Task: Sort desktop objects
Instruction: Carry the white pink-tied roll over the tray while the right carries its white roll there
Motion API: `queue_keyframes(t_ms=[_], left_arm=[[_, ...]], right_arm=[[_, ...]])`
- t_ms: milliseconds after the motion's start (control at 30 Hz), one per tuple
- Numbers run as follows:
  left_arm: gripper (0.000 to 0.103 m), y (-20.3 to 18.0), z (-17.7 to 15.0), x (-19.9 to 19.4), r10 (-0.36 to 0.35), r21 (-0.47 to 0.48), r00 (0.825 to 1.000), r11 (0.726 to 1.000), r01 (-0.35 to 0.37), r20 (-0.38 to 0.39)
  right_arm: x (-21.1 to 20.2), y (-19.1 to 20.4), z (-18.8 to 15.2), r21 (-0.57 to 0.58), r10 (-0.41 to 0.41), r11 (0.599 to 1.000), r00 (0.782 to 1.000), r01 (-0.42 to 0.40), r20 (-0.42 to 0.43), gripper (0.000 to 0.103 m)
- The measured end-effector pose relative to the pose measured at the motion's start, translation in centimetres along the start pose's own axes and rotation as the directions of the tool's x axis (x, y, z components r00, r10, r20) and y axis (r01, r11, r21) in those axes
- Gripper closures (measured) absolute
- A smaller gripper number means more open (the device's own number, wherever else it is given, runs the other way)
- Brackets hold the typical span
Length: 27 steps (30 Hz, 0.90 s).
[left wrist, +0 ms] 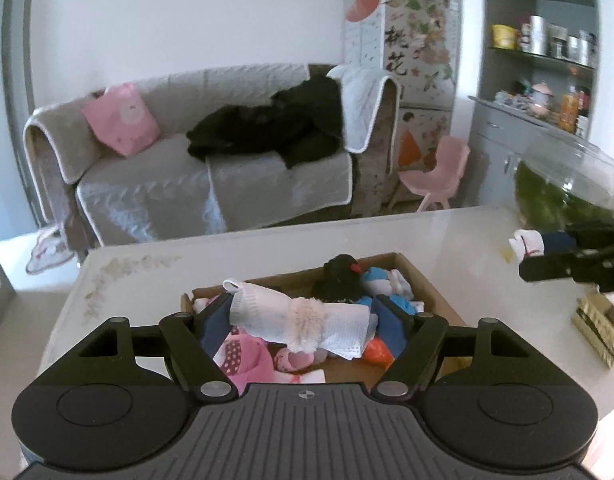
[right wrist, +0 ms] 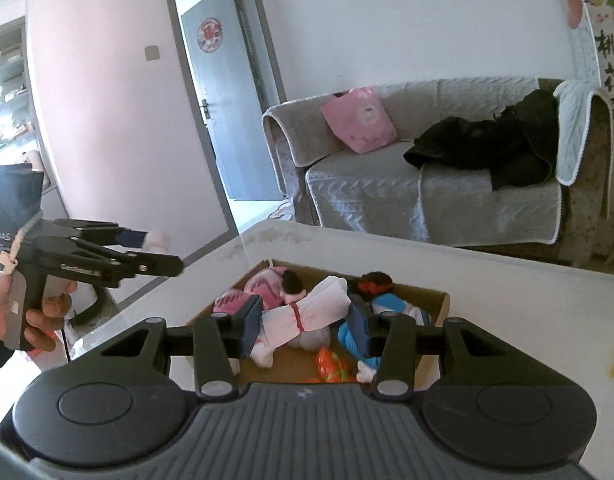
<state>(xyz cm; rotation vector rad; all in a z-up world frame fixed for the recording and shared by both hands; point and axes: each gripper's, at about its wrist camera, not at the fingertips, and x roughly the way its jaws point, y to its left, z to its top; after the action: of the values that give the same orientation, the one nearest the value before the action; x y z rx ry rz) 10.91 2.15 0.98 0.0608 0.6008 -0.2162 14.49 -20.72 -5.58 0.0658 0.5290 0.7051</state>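
My left gripper (left wrist: 303, 320) is shut on a rolled white sock bundle with a pink fluffy cuff (left wrist: 299, 322), held crosswise between its blue pads above an open cardboard box (left wrist: 431, 288). My right gripper (right wrist: 305, 324) is shut on another white sock roll tied with a red band (right wrist: 303, 314), also above the box (right wrist: 435, 300). The box holds several sock bundles in pink, black, blue and orange. The right gripper (left wrist: 537, 254) shows at the right edge of the left wrist view. In the right wrist view a hand holds the left gripper (right wrist: 159, 252) at the left.
The box rests on a pale glossy table (left wrist: 267, 244). A glass bowl with green contents (left wrist: 567, 188) and a gold box (left wrist: 599, 328) stand at the table's right. Beyond the far edge are a grey sofa (left wrist: 187, 184) and a pink chair (left wrist: 439, 172).
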Motion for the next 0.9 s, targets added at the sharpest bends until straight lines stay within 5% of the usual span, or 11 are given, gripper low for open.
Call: queue_keyframes(t_ms=[267, 900], left_arm=[[0.024, 0.3, 1.7, 3.9, 0.036, -0.021, 0.998, 0.999, -0.037, -0.047], [0.024, 0.9, -0.6, 10.9, 0.024, -0.033, 0.983, 0.999, -0.031, -0.180]], right_arm=[[1.9, -0.6, 1.6, 0.003, -0.016, 1.000, 1.000, 0.016, -0.014, 0.061], [3.2, -0.8, 0.6, 0.024, -0.054, 0.998, 0.990, 0.058, -0.131, 0.061]])
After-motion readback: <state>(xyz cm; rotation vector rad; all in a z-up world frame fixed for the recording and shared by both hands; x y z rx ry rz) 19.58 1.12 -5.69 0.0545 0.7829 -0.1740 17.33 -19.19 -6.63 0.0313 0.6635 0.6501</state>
